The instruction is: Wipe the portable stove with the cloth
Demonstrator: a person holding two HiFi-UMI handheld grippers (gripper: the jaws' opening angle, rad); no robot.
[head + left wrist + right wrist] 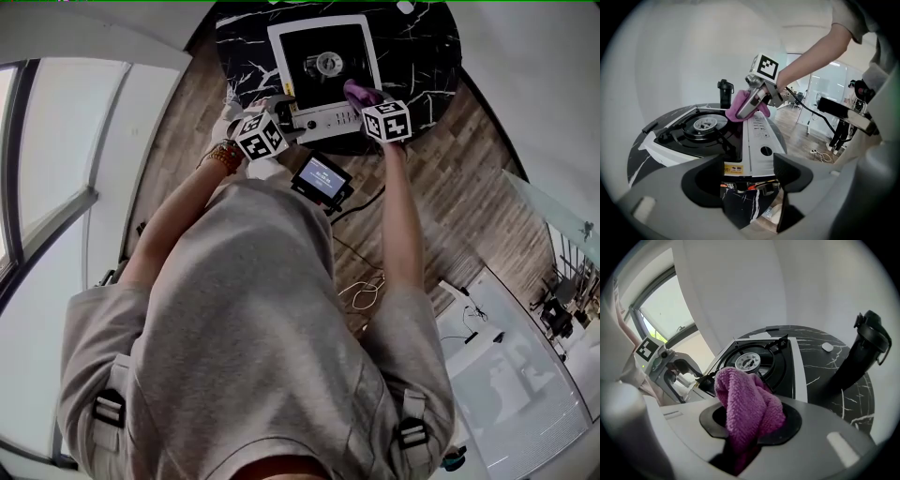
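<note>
The portable stove (323, 70), white with a black top and a round burner (324, 63), sits on a round black marble table (427, 56). My right gripper (364, 97) is shut on a purple cloth (357, 92), held at the stove's front right corner. The cloth (747, 404) bulges from between the jaws, with the stove (797, 366) just beyond. My left gripper (283, 109) is at the stove's front left corner. In the left gripper view its jaws (745, 168) stand open at the end of the control panel (759, 136); the cloth (736, 108) rests further along.
A black bottle (860, 352) stands on the table to the right of the stove. A small white object (827, 347) lies beside it. A screen device (322, 180) and a loose cable (366, 292) are on the wooden floor below the table's edge.
</note>
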